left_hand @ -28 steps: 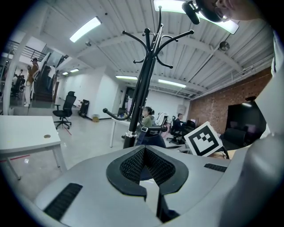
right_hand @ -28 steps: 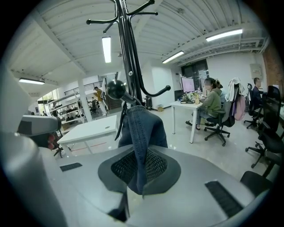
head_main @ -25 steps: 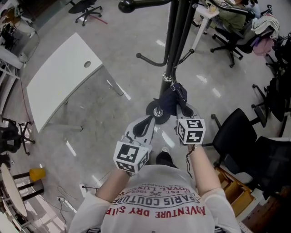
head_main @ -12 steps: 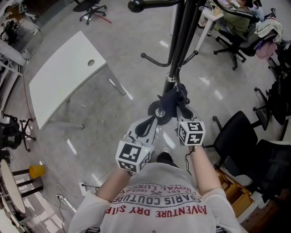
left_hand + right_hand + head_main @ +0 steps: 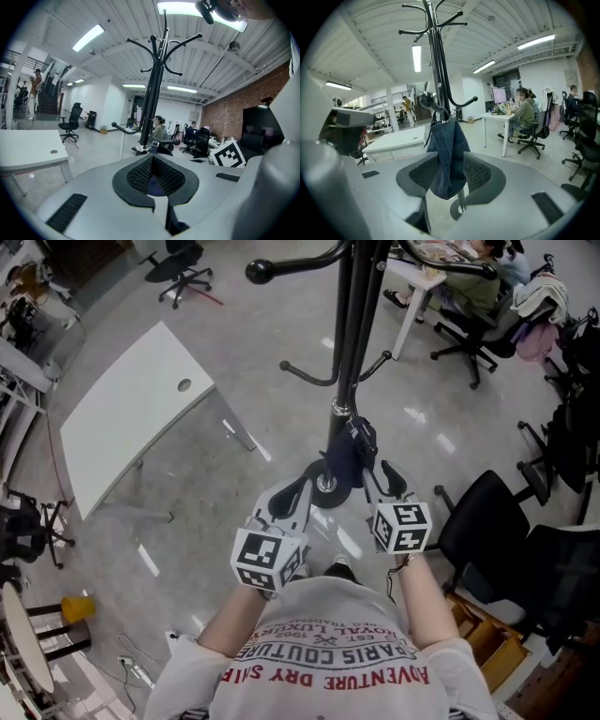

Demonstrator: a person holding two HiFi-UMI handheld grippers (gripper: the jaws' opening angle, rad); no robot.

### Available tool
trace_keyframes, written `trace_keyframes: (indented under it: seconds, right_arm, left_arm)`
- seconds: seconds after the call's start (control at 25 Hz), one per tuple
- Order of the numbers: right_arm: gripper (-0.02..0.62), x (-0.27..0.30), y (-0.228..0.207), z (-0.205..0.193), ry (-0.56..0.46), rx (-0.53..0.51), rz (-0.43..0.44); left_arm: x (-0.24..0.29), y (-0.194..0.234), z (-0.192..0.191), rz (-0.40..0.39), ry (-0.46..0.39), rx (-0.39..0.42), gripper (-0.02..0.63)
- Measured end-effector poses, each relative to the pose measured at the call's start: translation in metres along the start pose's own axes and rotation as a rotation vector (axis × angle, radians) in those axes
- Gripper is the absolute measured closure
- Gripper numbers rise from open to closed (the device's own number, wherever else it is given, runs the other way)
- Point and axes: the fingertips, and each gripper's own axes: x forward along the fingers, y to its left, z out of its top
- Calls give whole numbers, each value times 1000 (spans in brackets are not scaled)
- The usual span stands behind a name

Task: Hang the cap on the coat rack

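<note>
Black mesh pads of the right gripper (image 5: 450, 161) stand wide apart, having just opened; the cap (image 5: 446, 140) hangs loose between them, unpinched. The left gripper (image 5: 153, 158) has its jaws closed together on nothing. The cap, dark blue denim, droops limp from a low hook of the black coat rack (image 5: 436, 70), close to its pole.

The grey floor (image 5: 244, 334) held a black coat rack (image 5: 349, 334), a white table (image 5: 131, 418) and a black chair (image 5: 478, 512).
</note>
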Motion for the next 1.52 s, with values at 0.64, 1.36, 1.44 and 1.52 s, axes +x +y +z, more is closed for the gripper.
trace_keyframes:
  seconds: [0.64, 1.36, 1.44, 1.52]
  right_arm:
    - [578, -108, 30, 125, -363, -81, -10]
    - [580, -117, 34, 127, -356, -108, -11]
    - [580, -118, 33, 129, -364, -118, -12]
    - [580, -119, 31, 131, -370, -125, -17]
  left_arm:
    - [-10, -24, 59, -25, -145, 32, 600]
    - [-16, -36, 70, -6, -163, 102, 600]
    - [-16, -35, 71, -1, -165, 99, 601]
    - [-16, -35, 72, 1, -167, 94, 600]
